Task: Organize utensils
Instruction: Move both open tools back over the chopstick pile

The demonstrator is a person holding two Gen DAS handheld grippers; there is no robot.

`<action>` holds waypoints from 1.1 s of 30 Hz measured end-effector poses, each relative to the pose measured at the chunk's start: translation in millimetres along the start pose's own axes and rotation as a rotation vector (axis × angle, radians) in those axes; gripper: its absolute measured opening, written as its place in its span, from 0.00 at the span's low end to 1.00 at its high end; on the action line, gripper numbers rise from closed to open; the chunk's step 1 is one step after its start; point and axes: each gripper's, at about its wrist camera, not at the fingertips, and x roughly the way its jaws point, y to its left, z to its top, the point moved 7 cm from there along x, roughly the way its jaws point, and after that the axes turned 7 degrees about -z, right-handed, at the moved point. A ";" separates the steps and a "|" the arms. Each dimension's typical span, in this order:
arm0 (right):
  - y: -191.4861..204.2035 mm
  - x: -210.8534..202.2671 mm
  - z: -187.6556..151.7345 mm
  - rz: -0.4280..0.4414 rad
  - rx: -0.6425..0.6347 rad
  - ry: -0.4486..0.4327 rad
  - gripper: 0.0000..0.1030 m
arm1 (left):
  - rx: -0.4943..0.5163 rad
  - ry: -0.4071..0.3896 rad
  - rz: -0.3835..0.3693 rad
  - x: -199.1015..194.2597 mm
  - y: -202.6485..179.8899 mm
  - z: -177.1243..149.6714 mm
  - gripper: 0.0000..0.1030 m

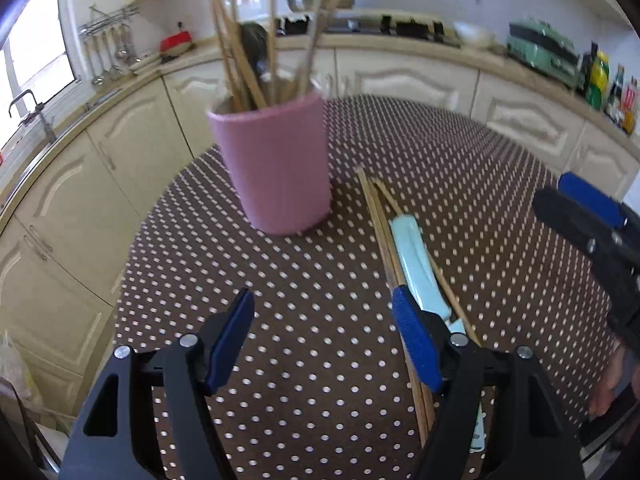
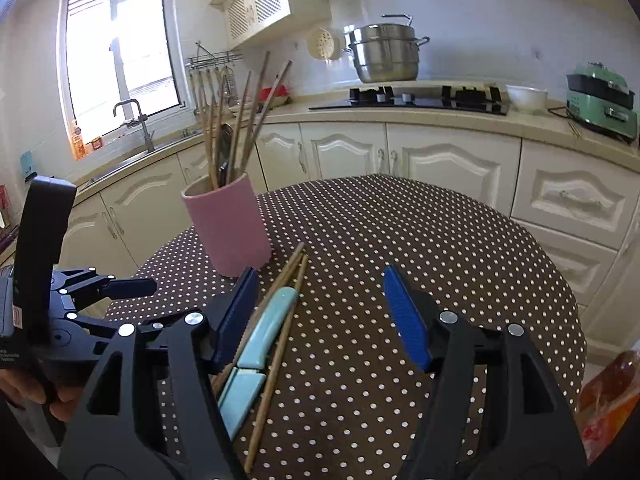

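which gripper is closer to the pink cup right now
Left. The left gripper hovers open just in front of the pink cup; the right gripper is farther back, open over the loose chopsticks.

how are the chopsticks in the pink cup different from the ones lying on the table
The chopsticks in the cup stand nearly upright and fan apart; the chopsticks on the table lie flat, close together. The cup's set sits inside the pink cup; the table's set lies loose beside a pale blue utensil. There look to be more in the cup. Both sets are thin, brown and look wooden.
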 end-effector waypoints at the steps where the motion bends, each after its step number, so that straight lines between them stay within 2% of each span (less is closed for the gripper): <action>1: -3.8 2.1 -3.6 -0.002 0.010 0.012 0.63 | 0.010 0.019 -0.004 6.0 -2.7 -3.5 0.68; 5: -12.4 9.9 -13.6 0.011 0.050 0.049 0.64 | 0.031 0.055 0.018 26.4 -10.3 -8.2 0.68; 12: -15.4 13.7 -14.0 0.033 0.083 0.066 0.65 | 0.030 0.070 0.041 40.3 -11.8 -6.2 0.68; 22: -19.5 17.4 -14.0 0.042 0.111 0.083 0.65 | 0.037 0.053 0.039 35.1 -17.0 -4.1 0.68; 25: -21.3 18.4 -13.9 0.044 0.122 0.085 0.65 | 0.009 0.017 0.026 26.1 -18.7 -1.7 0.68; 27: -22.7 19.5 -14.4 0.042 0.124 0.091 0.65 | 0.052 0.045 0.017 29.0 -22.7 -2.6 0.68; 28: -22.7 19.6 -14.9 0.041 0.124 0.093 0.65 | 0.070 0.061 0.040 32.3 -23.4 -3.9 0.68; 33: -23.2 19.2 -14.8 0.040 0.126 0.092 0.65 | 0.085 0.047 0.045 33.2 -28.2 -0.5 0.69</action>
